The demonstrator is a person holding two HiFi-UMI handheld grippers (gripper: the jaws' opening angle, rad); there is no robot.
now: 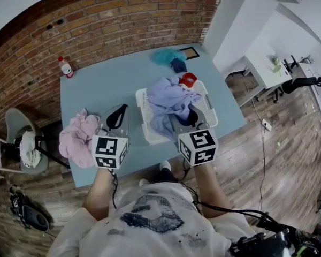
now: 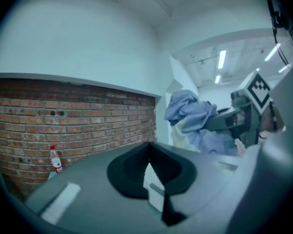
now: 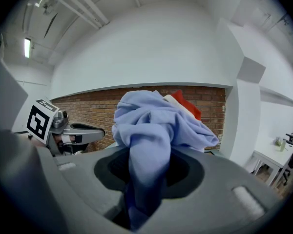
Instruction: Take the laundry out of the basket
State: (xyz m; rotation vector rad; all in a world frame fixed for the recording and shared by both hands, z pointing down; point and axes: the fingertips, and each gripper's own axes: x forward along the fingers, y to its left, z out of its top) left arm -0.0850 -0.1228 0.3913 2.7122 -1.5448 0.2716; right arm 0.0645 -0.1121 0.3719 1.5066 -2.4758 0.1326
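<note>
Over the blue desk (image 1: 107, 84), head view: a white laundry basket (image 1: 143, 111) stands near the front edge. A lavender garment (image 1: 168, 98) is spread across it, and a red item (image 1: 188, 80) lies at its far end. The right gripper (image 1: 188, 121) sits at the basket's near side with the lavender cloth bunched at its tip. The left gripper (image 1: 119, 114) is just left of the basket, between it and a pink garment (image 1: 77, 135) heaped on the desk's left front edge. A teal cloth (image 1: 166, 56) and a dark blue cloth (image 1: 177, 65) lie together at the far end. A bottle (image 1: 66, 67) stands at the far left corner by the brick wall (image 1: 96, 25).

Left gripper view: the jaws are together with nothing between them. A white perforated surface shows below them, possibly the basket's wall. The lavender garment hangs raised at right, off the other gripper.

Right gripper view: the jaws are clamped on a fold of the lavender garment, which bulges above them. The red item shows behind its top.
</note>
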